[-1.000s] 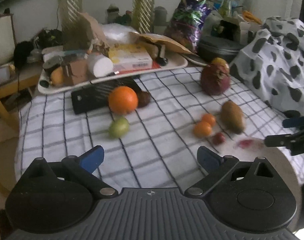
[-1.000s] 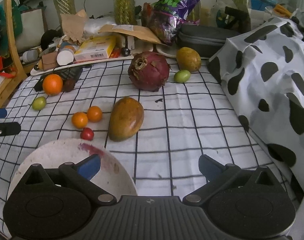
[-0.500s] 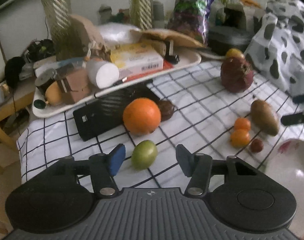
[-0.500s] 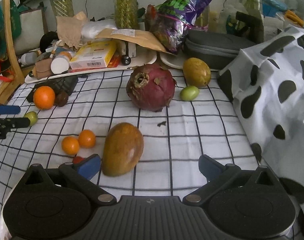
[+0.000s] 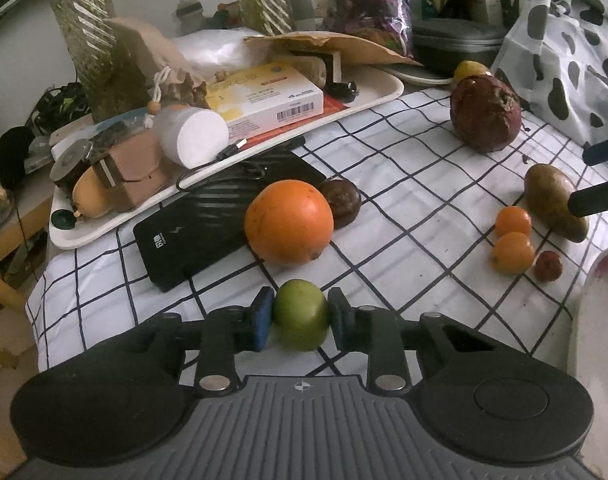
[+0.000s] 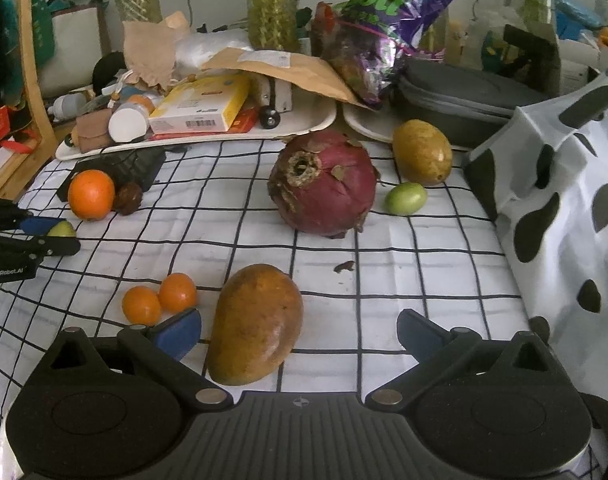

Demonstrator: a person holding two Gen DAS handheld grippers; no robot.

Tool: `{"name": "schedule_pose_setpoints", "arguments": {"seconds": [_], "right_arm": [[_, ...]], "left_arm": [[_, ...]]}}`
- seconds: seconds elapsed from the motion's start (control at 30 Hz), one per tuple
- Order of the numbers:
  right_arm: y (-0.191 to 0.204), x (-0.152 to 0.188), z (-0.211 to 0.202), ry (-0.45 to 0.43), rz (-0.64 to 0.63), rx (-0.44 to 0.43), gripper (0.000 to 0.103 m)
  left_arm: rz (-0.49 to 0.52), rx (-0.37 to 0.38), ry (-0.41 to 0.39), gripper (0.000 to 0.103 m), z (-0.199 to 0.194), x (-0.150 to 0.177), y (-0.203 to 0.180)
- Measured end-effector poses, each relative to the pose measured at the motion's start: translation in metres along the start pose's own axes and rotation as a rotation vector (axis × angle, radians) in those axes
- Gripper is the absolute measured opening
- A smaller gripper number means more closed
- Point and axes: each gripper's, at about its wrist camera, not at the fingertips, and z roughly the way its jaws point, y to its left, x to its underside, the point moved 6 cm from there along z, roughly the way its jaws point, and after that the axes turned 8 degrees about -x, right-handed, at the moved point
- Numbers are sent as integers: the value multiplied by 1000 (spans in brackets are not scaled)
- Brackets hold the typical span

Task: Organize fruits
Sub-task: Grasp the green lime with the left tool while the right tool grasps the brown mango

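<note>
Since the left jaws [image 5: 300,316] have just closed on the small green fruit [image 5: 300,314], near the table's left edge, it sits gripped squarely between them. The right jaws [image 6: 299,330] stand open around the mango [image 6: 256,322], its long axis running away from them. The bowl [image 5: 595,320], at the near edge, looks empty.

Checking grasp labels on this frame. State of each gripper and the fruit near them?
left gripper: jaws just closed, shut on the small green fruit
right gripper: open, nothing gripped
mango: lying on the cloth, between the right jaws, pads apart from it
big orange: resting on the cloth, free
two small oranges: side by side, free
</note>
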Motion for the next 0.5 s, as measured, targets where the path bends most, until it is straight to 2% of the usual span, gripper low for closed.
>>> {"name": "schedule_pose_setpoints", "arguments": {"seconds": [0.07, 0.17, 0.23, 0.3, 0.37, 0.5], "right_arm": [[2, -1, 3, 5, -6, -12, 102], [7, -1, 9, 16, -23, -31, 89], [11, -1, 14, 29, -32, -44, 84], [15, 0, 18, 36, -47, -55, 70], [20, 1, 23, 52, -70, -55, 60], [24, 5, 29, 57, -116, -18, 57]], "left_arm": [[-1, 1, 1, 29, -1, 0, 0], [5, 0, -1, 28, -1, 0, 0], [10, -3, 5, 28, -1, 1, 0], [21, -15, 8, 28, -2, 1, -1], [19, -19, 9, 28, -3, 1, 0], [1, -19, 2, 28, -7, 0, 0]]}}
